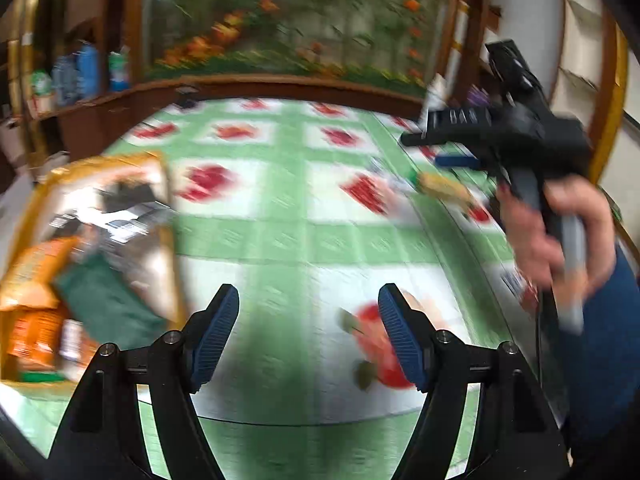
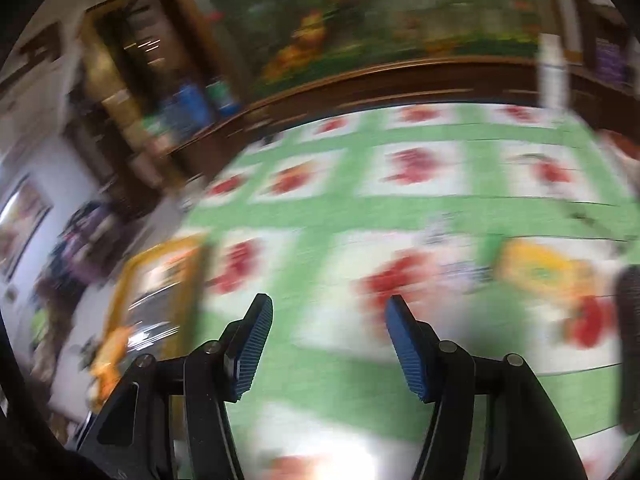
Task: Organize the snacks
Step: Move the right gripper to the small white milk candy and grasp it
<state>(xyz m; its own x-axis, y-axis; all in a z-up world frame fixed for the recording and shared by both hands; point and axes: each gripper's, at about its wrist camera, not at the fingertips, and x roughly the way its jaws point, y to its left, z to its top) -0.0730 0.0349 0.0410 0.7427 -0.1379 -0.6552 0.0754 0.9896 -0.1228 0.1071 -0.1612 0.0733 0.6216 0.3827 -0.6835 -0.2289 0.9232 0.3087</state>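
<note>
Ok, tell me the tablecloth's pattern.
Green grid on the tablecloth, white squares with red flowers; left wrist view shows it best.

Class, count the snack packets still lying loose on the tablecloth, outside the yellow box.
1 that is clear: a yellow packet on the tablecloth, right of the right gripper. Blur may hide others beside it.

Table (image 1: 296, 208), green-white checked cloth with red flower print, fills frame centre. Yellow-rimmed box (image 1: 160, 168) of snack packets on it at left; yellow snack packet (image 1: 444, 188) at right, blurred.

Both hand-held grippers, left (image 1: 308, 336) and right (image 2: 328, 346), agape.
</note>
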